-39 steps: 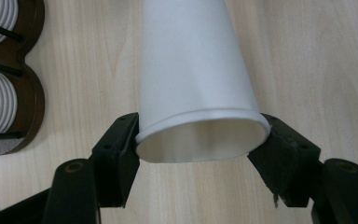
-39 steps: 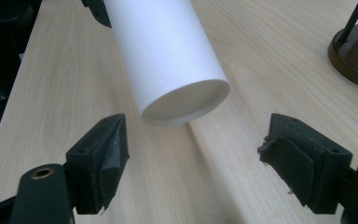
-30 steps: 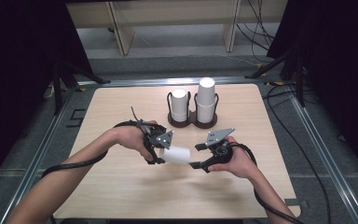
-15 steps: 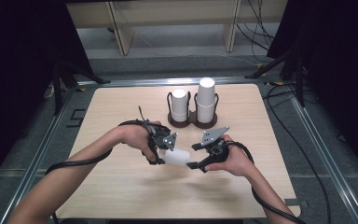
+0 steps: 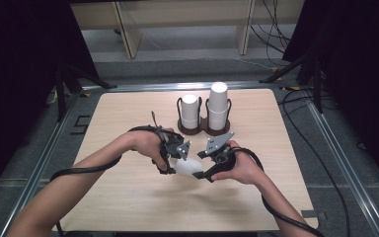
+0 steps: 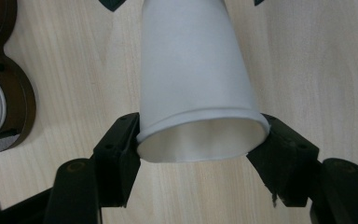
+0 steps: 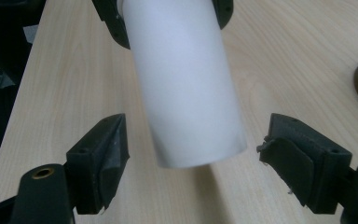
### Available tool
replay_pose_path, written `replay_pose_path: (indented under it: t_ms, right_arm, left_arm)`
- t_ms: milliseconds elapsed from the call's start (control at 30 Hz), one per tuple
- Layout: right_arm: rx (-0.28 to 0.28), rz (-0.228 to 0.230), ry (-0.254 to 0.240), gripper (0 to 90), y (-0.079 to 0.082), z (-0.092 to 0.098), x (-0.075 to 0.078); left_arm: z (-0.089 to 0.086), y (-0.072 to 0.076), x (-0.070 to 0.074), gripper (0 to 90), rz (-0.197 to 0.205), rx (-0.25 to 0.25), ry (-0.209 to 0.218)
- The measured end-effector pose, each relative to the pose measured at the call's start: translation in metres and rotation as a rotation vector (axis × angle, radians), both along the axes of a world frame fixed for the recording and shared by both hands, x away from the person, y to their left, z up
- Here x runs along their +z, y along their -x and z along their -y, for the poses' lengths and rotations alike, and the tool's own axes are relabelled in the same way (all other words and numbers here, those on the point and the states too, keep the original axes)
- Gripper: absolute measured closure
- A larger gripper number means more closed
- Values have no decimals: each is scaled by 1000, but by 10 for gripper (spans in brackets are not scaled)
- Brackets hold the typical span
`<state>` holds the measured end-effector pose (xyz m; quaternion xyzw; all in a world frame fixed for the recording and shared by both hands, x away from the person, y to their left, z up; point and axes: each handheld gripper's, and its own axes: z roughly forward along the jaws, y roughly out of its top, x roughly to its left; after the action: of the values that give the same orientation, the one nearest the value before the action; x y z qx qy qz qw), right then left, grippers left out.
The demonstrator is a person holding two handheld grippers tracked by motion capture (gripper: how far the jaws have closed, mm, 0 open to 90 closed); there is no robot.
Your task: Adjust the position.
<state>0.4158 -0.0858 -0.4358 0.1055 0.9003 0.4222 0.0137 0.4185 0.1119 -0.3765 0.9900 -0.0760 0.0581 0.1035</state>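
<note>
White paper cup [image 6: 193,84], lying sideways, rim clamped by left gripper [image 6: 196,154]; right gripper [image 7: 191,158] spread apart

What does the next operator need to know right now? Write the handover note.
Left claw: shut on the rim end of a white paper cup, which is held lying sideways above the table.
Right claw: open, its jaws on either side of the cup's closed bottom end, not touching it.
Cup holder at the far middle of the table: two slots, each with a stack of cups; the right stack stands taller than the left stack.
Done: one cup is in hand.
Left: probably closing the right claw on the cup; the goal after that isn't clear.
</note>
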Motion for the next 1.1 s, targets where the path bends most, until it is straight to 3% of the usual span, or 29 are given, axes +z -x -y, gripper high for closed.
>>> replay_pose_path:
  t_ms: [300,400,500,700,1000,1100]
  right_arm:
    - [23,15,26,213,-1,-9,-3]
    - [19,6,31,212,-1,-11,-4]
    - [36,-3,36,213,-1,-15,-7]
    - [46,-11,37,212,-1,-18,-9]
    - [52,-20,45,231,-1,-21,-13]
    - [47,-47,47,254,1,-22,-13]
  left_arm:
    - [3,-1,-2,351,-5,-2,-5]
    - [4,0,-2,353,-2,-4,1]
    - [6,1,0,353,-24,-2,24]
    - [7,1,1,353,-39,-3,21]
    - [9,2,4,356,-31,-25,16]
    - [9,3,5,356,-33,-26,21]
